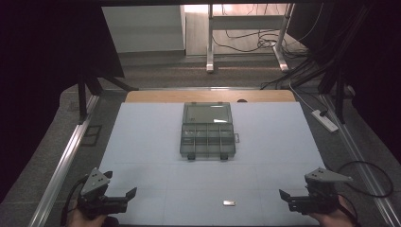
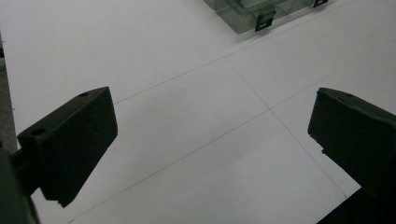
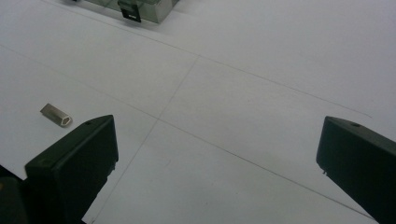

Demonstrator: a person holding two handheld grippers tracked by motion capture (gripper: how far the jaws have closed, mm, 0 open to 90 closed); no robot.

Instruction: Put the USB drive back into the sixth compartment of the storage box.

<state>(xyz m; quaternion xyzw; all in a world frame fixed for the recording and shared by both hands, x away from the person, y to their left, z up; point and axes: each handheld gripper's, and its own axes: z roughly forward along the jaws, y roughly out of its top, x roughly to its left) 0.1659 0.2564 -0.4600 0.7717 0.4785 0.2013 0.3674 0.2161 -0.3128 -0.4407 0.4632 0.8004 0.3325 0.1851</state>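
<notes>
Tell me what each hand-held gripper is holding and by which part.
Nothing is held. The left hand-held gripper and right hand-held gripper are both open and empty; the small metal piece lies untouched.

1. Left gripper (image 1: 124, 197): black body; grey three-cornered plate on top with small holes; black cable trailing behind
2. Right gripper (image 1: 289, 199): same black build; grey plate; black cable looping off
3. Jaws: blocky matte black pads; small screw holes

Pale desk (image 1: 142, 142) with faint grid lines. Open clear compartment box (image 1: 208, 131) toward the far edge, centred; small silver metal piece (image 1: 229, 203) near the near edge.
</notes>
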